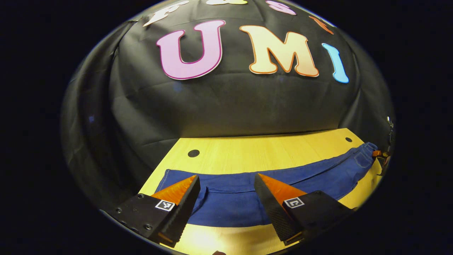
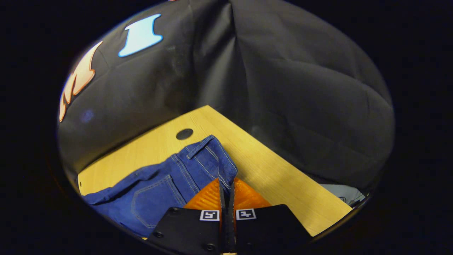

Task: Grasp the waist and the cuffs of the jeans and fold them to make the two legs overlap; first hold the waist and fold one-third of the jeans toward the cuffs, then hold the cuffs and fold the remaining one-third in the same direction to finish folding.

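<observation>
jeans (image 1: 283, 180): blue denim, laid flat along a wooden table (image 1: 247, 148), running from the cuff end near the left gripper to the waist end at the far right of the left gripper view. in the right gripper view the jeans (image 2: 159, 191) show the waist end with waistband, back pocket and pale stitching; this end lies near the table's corner, and the edge of the waist rises slightly toward the right gripper.

left gripper (image 1: 226, 184): fingers spread wide apart, hovering over the cuff end of the jeans. the denim shows in the gap between the fingers; no cloth is held between them. whether the tips touch the cloth cannot be told.

right gripper (image 2: 227, 184): fingers drawn tight together, with a thin fold of the waist edge pinched between them. the same gripper appears small at the far right rim of the left gripper view (image 1: 380, 156), at the waist end.

table: light wood grain, with a round dark hole (image 1: 193, 153) behind the cuff end and another hole (image 2: 184, 134) just behind the waistband (image 2: 200, 146). bare wood shows in front of and behind the jeans.

booth wall (image 1: 230, 102): black cloth, wrinkled, rising directly behind the table's far edge.
</observation>
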